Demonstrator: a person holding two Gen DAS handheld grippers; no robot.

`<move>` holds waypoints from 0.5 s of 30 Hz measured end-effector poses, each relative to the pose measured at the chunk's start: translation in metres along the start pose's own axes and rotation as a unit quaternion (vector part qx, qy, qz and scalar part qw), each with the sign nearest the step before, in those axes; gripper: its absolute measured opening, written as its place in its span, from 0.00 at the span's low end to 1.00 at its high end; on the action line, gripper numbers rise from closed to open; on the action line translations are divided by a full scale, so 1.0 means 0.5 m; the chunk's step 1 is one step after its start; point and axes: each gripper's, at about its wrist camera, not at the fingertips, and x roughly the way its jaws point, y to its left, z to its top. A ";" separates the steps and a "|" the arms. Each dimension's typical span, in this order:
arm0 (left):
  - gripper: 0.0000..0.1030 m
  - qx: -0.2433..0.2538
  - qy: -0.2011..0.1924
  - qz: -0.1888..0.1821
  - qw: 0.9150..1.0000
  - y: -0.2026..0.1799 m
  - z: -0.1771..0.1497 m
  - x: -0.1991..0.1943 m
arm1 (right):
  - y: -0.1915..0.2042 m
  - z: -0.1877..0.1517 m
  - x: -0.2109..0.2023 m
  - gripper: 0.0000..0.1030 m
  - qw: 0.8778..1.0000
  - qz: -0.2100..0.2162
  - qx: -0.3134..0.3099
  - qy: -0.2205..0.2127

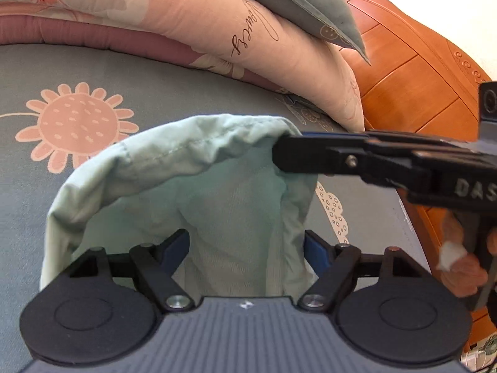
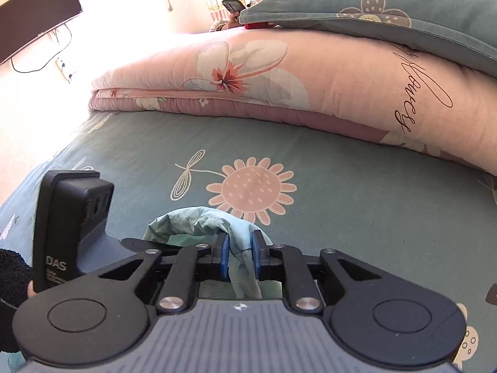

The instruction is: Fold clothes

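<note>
A mint-green garment (image 1: 198,161) lies bunched on the grey-green flowered bedsheet (image 1: 77,71), its gathered hem arching up. My left gripper (image 1: 247,242) is open, its blue pads (image 1: 175,248) wide apart with loose cloth lying between them. From the right, my right gripper (image 1: 279,155) reaches in, shut on the hem's right end. In the right wrist view, the right gripper (image 2: 240,255) pinches a fold of the garment (image 2: 198,220) between its blue pads (image 2: 224,258). The left gripper's body (image 2: 71,217) stands close at the left, its fingers hidden.
A folded pink floral quilt (image 2: 279,77) with a green pillow (image 2: 388,9) on top lies across the far side of the bed. An orange wooden headboard (image 1: 419,77) stands at the right. A person with a phone (image 2: 233,6) sits behind the quilt. A dark screen (image 2: 37,9) hangs on the wall.
</note>
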 end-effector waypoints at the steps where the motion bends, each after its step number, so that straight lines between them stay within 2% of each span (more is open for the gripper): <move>1: 0.76 -0.008 0.002 -0.003 1.000 0.003 -0.016 -0.024 | -0.004 -0.006 -0.005 0.20 1.000 0.001 0.005 -0.003; 3: 0.76 -0.036 0.001 -0.011 0.999 0.013 -0.047 -0.070 | -0.011 -0.016 -0.003 0.21 1.000 0.012 0.015 0.002; 6: 0.76 -0.068 -0.008 -0.017 0.997 0.030 -0.082 -0.128 | -0.001 -0.028 0.019 0.21 1.000 0.001 0.001 0.020; 8: 0.76 -0.057 -0.037 0.019 0.998 0.037 -0.081 -0.161 | 0.002 -0.029 0.024 0.29 1.000 -0.003 0.001 0.022; 9: 0.76 -0.051 -0.054 0.039 0.996 0.040 -0.076 -0.176 | 0.000 -0.029 0.023 0.40 1.000 -0.005 0.006 0.020; 10: 0.76 -0.052 -0.072 0.053 0.995 0.051 -0.068 -0.187 | -0.007 -0.030 0.017 0.48 1.000 -0.009 0.019 0.014; 11: 0.76 -0.053 -0.090 0.066 0.992 0.062 -0.059 -0.198 | -0.015 -0.032 0.010 0.51 0.999 -0.012 0.035 0.010; 13: 0.76 -0.061 -0.120 0.090 0.987 0.088 -0.044 -0.214 | -0.042 -0.047 -0.011 0.51 0.996 -0.014 0.089 0.005; 15: 0.76 -0.094 -0.129 0.082 0.984 0.115 -0.040 -0.211 | -0.071 -0.078 -0.034 0.51 0.988 -0.015 0.154 -0.003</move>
